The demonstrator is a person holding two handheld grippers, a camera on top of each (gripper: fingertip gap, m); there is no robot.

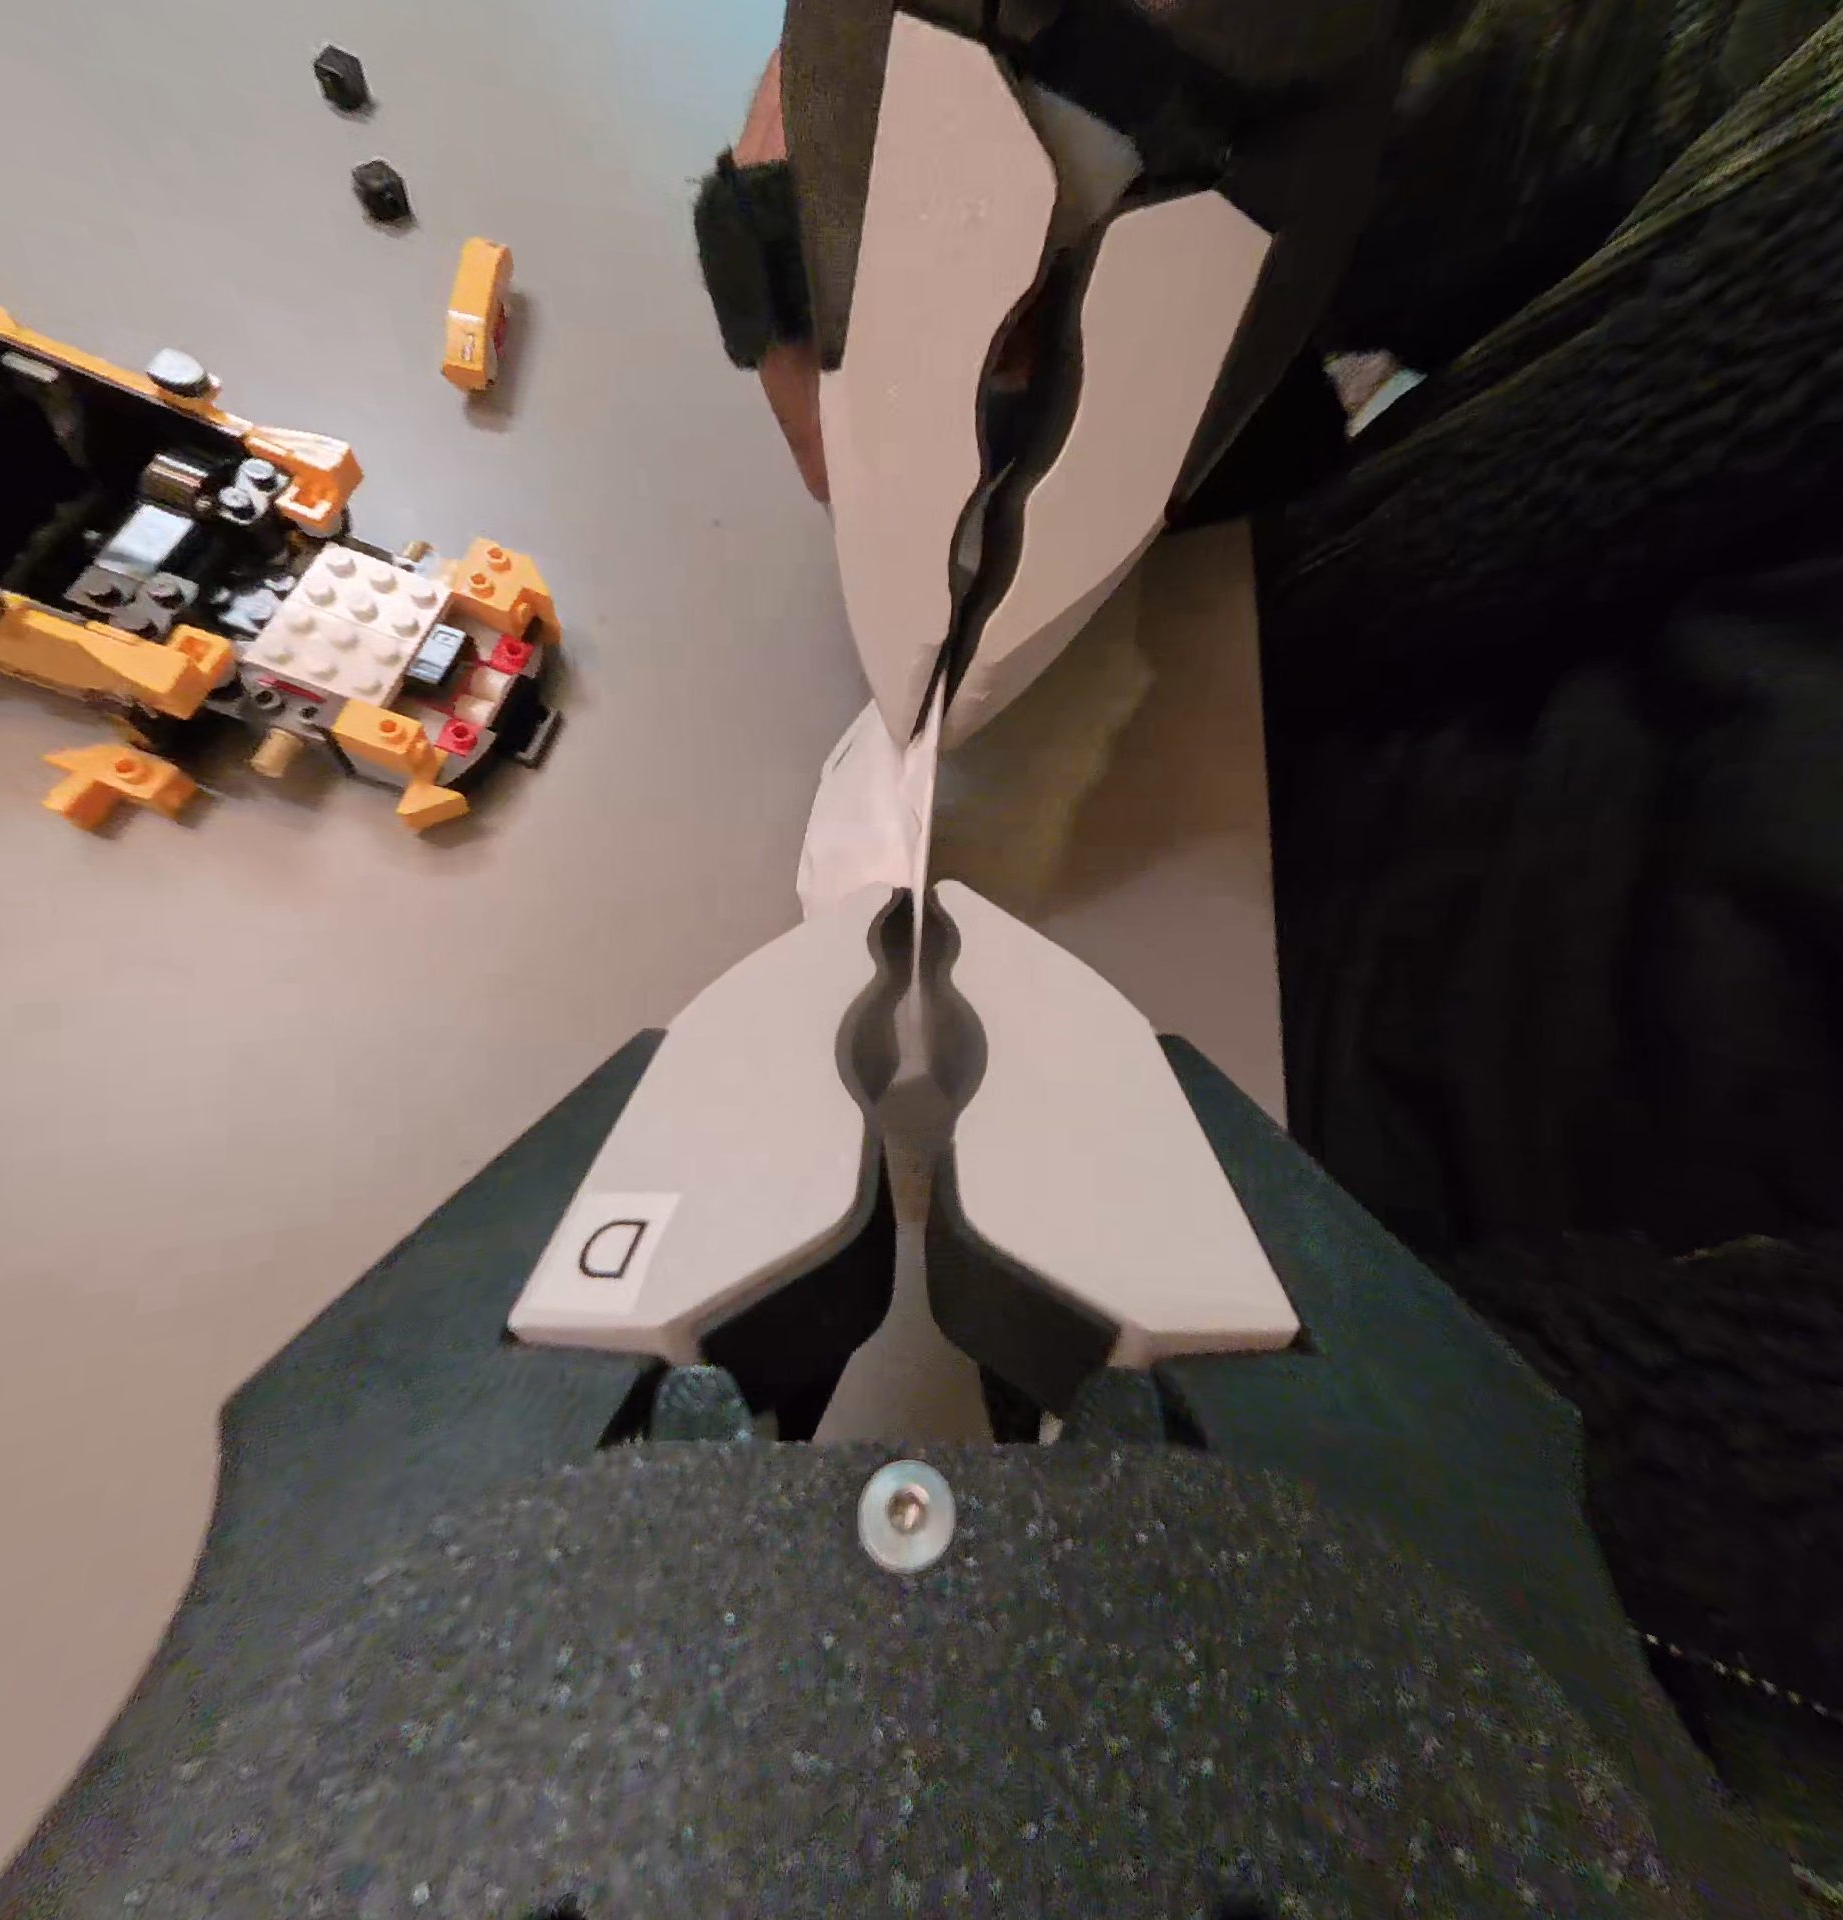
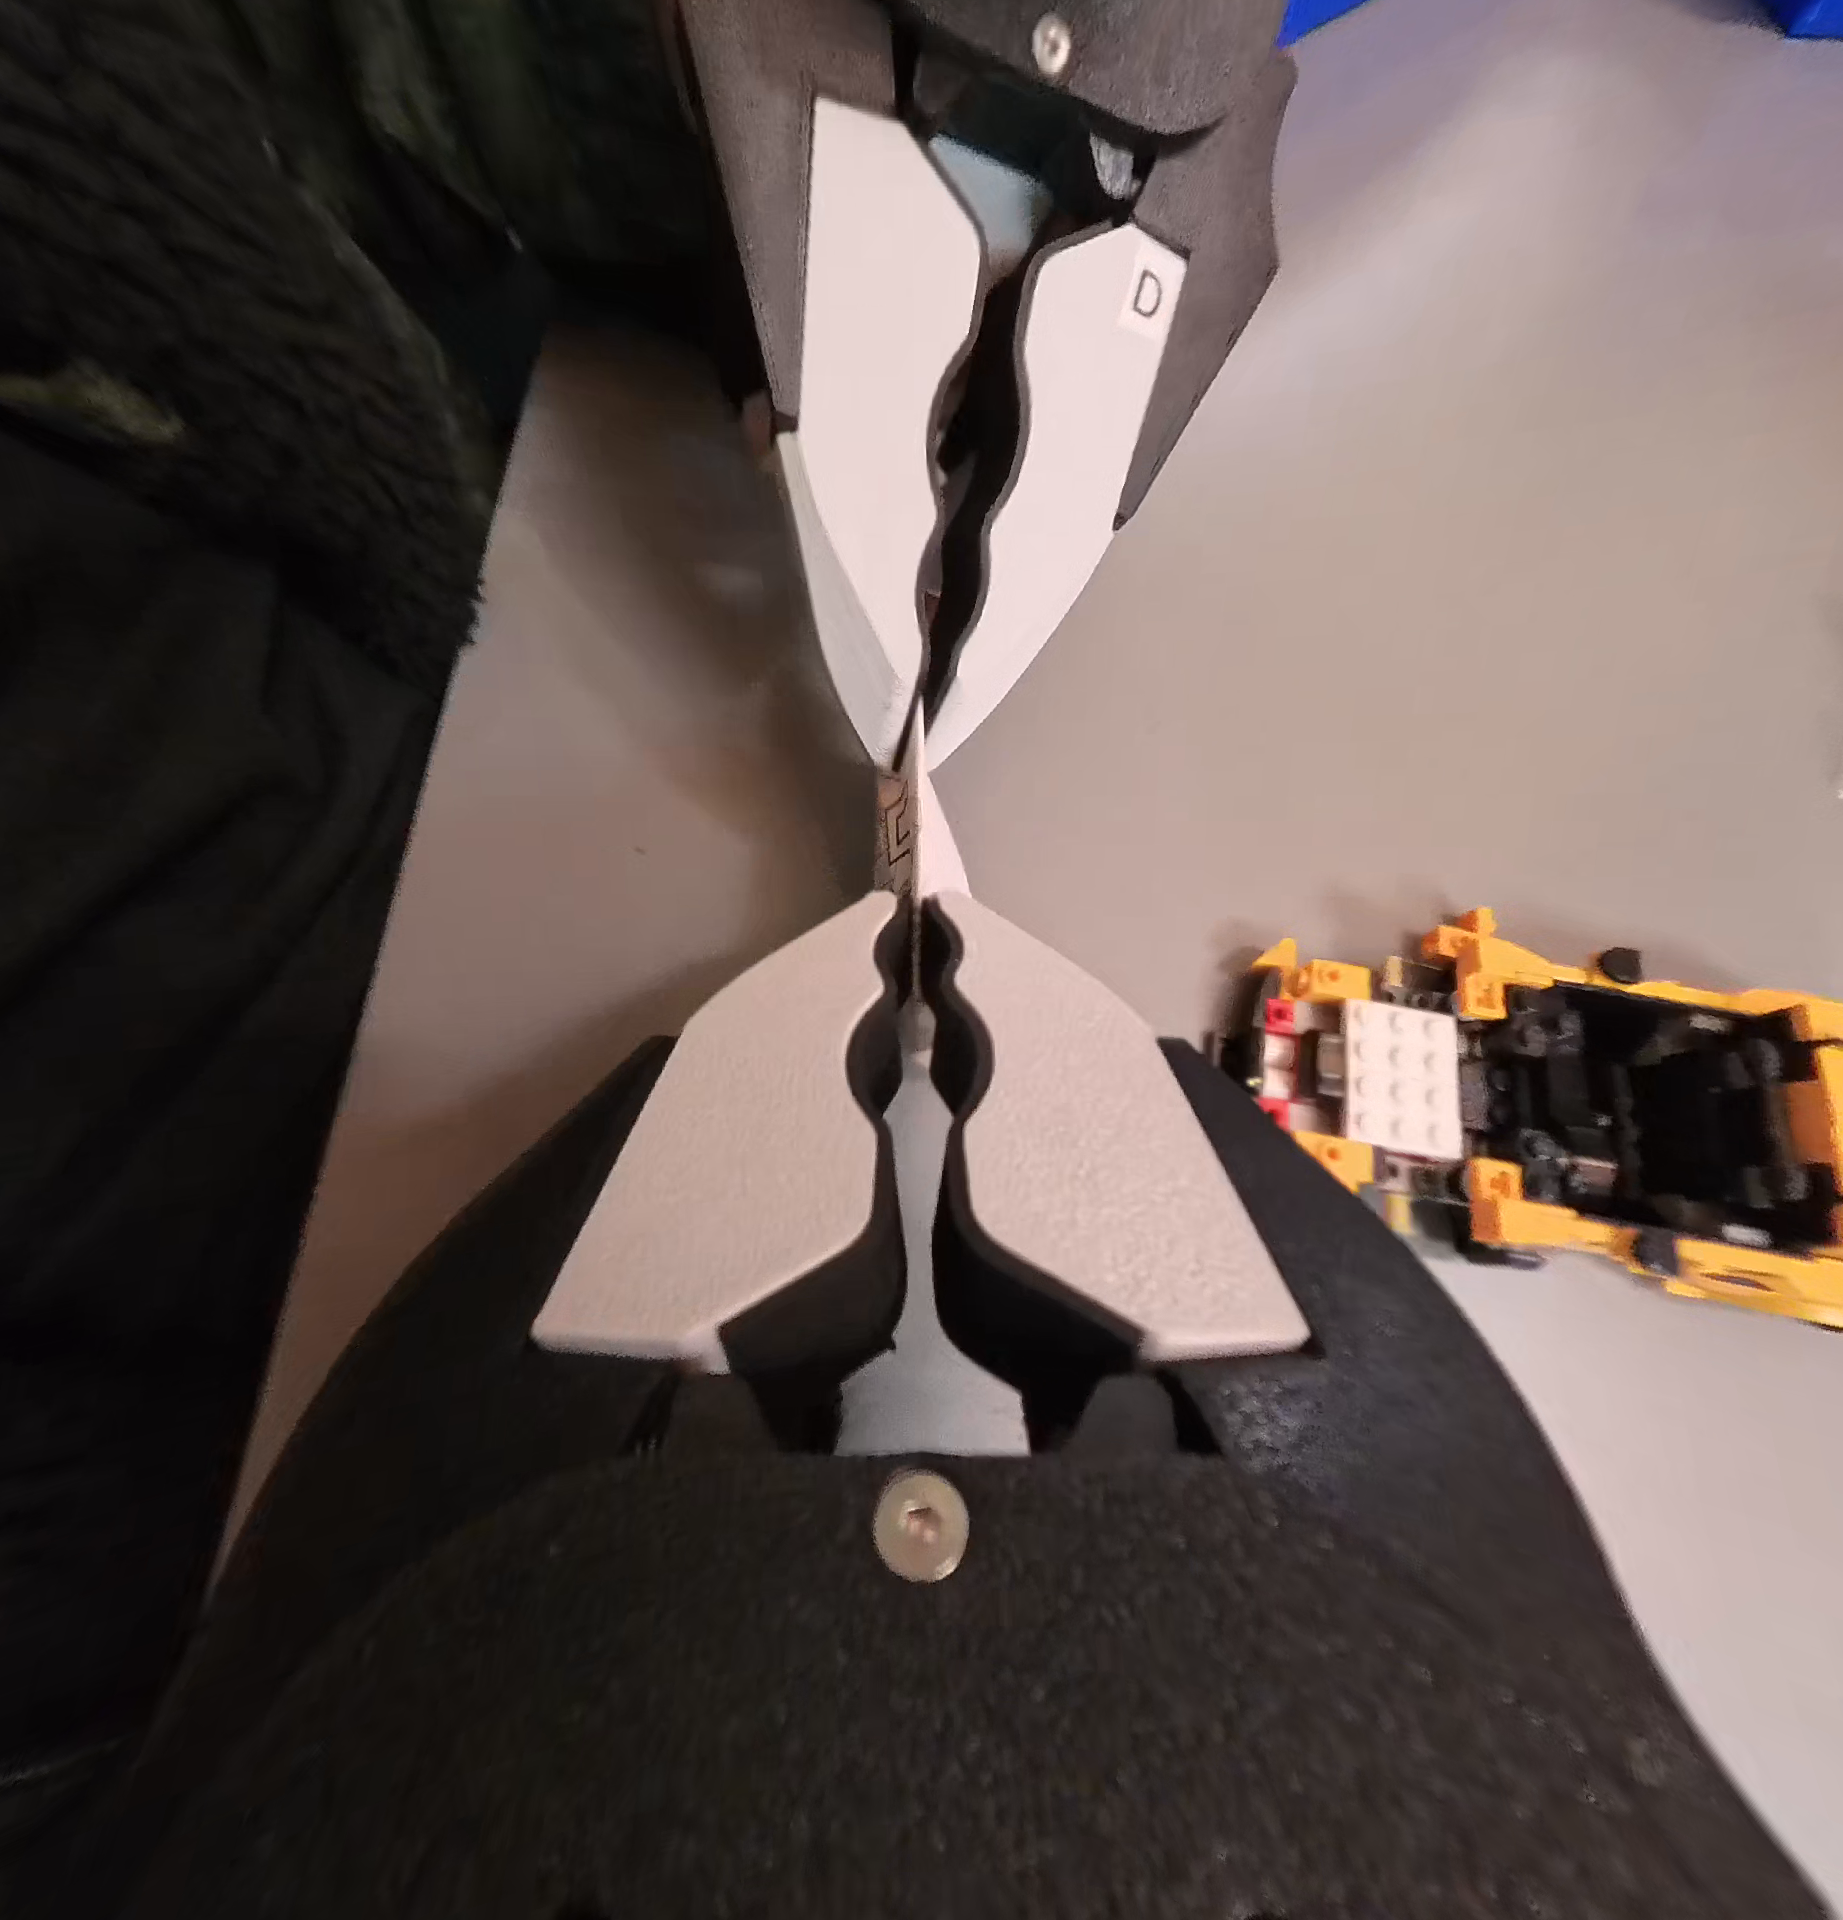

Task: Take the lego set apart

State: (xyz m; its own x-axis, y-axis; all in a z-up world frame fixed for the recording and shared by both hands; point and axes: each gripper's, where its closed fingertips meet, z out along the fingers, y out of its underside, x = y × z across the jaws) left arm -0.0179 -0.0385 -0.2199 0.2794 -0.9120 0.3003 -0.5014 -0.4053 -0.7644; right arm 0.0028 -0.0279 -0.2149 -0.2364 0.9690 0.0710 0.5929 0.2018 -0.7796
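Pinching one thin, flat white piece (image 1: 922, 831) between them, the two grippers meet tip to tip above the tabletop's near edge.

- Left gripper (image 1: 915, 904): pressed together on one end of the piece, the edge running back between its fingers.
- Right gripper (image 2: 912, 914): pressed together on the other end; from this side the piece shows a dark printed face. Whether it is a single plate or two thin parts stuck together cannot be told, the view being edge-on and blurred.
- Tabletop (image 1: 273, 1039): plain grey surface carrying the rest.
- Lego car (image 1: 273, 623): orange and black, partly stripped, roof off, white studded plates and red bits exposed at one end; it lies well apart from both grippers.
- Loose parts: an orange angled piece (image 1: 117, 784) just beside the car, an orange curved piece (image 1: 477, 312) farther on, and two small black pieces (image 1: 382, 189) farthest off.

Step in hand, by judgement: separating or handling a small piece already off the car. Next move likely calls for a gentle twist or pull apart, then setting the piece down among the loose parts before going for the car.
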